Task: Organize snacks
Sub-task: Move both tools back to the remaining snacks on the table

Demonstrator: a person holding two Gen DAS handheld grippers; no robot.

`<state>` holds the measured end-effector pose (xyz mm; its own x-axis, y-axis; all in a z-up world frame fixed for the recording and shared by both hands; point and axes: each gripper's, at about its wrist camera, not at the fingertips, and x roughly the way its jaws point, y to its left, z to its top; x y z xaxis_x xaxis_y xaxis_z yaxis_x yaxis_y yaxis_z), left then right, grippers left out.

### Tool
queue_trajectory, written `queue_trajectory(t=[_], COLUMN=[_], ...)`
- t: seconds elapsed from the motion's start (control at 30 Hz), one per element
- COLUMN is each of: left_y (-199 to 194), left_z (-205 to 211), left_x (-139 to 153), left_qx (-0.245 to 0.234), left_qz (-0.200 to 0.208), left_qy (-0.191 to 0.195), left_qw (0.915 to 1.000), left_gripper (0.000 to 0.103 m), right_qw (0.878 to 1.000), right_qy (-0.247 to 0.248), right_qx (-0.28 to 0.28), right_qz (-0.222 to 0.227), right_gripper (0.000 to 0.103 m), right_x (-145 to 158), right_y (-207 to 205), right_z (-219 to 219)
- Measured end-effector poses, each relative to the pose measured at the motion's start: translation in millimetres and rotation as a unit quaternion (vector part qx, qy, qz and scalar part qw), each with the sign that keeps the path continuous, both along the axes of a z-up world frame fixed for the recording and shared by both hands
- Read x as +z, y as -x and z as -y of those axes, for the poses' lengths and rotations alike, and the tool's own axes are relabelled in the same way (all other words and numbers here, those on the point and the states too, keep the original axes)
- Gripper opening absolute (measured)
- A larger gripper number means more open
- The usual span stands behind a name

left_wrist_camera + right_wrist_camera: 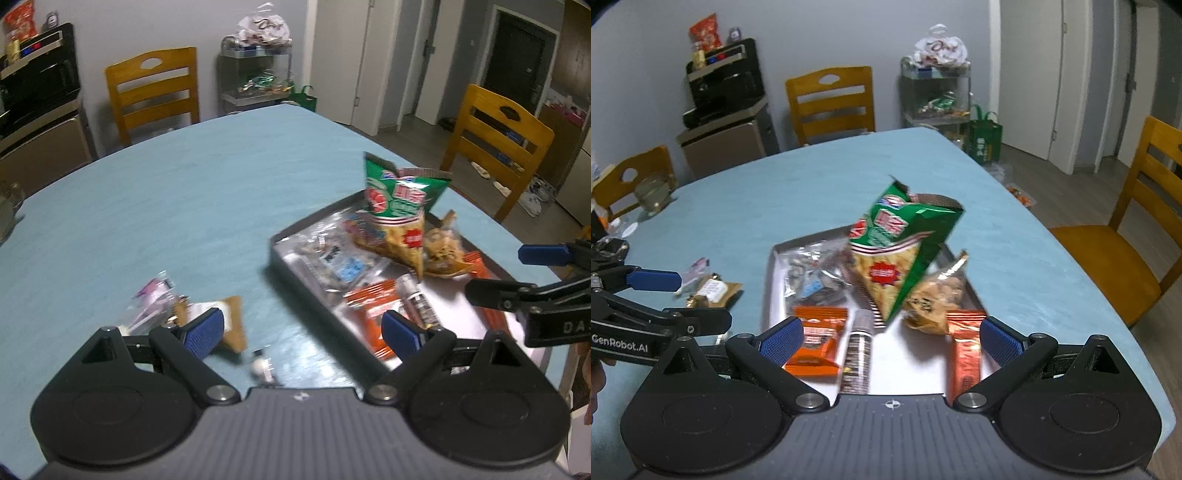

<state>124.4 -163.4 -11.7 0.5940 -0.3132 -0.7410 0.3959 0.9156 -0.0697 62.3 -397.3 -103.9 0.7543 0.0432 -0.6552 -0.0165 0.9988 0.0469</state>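
At the bottom of each view, the left gripper (301, 334) and right gripper (892, 341) have fingers spread apart, holding nothing. Mid-frame, the tray (775, 258) holds most snacks. The green bag (905, 247) stands tilted there, apparently mid-fall; it could topple out over the rim. Lower left, loose packets (173, 314) remain on the table (166, 192).

Your right gripper (892, 339), jaws apart, hangs over the tray (775, 280); green snack bag (901, 251) stands tilted inside.
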Motion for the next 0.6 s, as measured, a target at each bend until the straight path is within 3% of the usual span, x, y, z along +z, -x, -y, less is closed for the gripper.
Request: queue_trajectory(t=[0.33, 0.6], left_y=[0.7, -5.0], left_z=[-56.2, -81.4], left_x=[-3.0, -8.6], left_qx=[0.046, 0.065], left_qz=[-0.006, -0.011], left_qy=[-0.007, -0.014], left_qw=[0.9989, 0.9977], left_gripper=[0.093, 0.093], right_qw=[0.997, 0.987], right_qy=[0.014, 0.025], right_qx=[0.072, 0.158], right_qz=[-0.001, -0.004], right_gripper=[0.103, 0.103], right_x=[-0.4, -2.1], right_y=[0.6, 5.5], right_z=[-48.2, -93.8])
